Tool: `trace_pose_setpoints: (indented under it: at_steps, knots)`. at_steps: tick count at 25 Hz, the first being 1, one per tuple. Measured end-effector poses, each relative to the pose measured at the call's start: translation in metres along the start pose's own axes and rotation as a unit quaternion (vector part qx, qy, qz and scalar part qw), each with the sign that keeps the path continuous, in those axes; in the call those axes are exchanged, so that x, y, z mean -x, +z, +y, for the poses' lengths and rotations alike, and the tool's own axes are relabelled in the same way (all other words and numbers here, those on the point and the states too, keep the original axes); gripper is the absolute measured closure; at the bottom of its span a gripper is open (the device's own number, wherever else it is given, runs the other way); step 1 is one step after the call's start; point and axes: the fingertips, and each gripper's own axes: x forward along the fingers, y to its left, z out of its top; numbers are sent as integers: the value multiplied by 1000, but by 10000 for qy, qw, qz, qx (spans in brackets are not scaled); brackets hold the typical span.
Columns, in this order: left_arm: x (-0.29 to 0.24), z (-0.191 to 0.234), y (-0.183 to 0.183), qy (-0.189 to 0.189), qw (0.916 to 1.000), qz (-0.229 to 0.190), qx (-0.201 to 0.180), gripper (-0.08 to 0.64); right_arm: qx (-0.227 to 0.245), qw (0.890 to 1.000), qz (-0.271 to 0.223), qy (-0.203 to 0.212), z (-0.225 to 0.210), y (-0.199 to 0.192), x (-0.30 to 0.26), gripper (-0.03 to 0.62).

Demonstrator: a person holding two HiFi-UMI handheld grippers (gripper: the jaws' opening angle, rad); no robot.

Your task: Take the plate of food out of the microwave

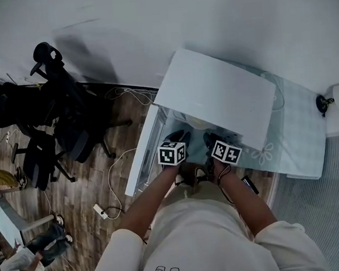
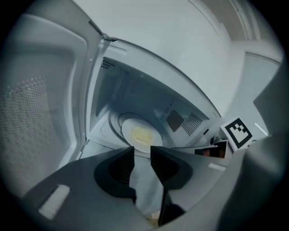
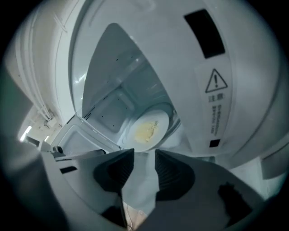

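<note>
I stand at a pale table pushed against a white wall. To my left the floor is wood, with black office chairs and loose white cables on it. The white microwave sits on the table with its door swung open to the left. Inside it, on the round turntable, lies the plate. It is white, flat and round, with a patch of yellow food in its middle. My left gripper and my right gripper both point into the opening, just short of the plate. Each has its jaws parted with nothing between them
</note>
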Motion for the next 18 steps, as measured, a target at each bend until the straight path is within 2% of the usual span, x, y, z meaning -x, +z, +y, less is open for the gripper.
trace_pose_setpoints:
  at_steps: [4, 9, 12, 18]
  knots:
    - [-15, 13, 5, -60, 9995, 67, 302, 428, -277, 9996, -27, -16, -2, 1, -8, 446]
    - [-29, 18, 2, -115, 9989, 313, 342, 425, -512, 9986, -97, -79, -9, -1, -21, 446]
    - [-35, 17, -2, -270, 9973, 454, 510, 420, -723, 9972, -161, -75, -12, 0, -23, 446]
    - [-43, 16, 2, -346, 9953, 574, 699, 422, -853, 9961, -204, -20, -8, 3, -29, 446]
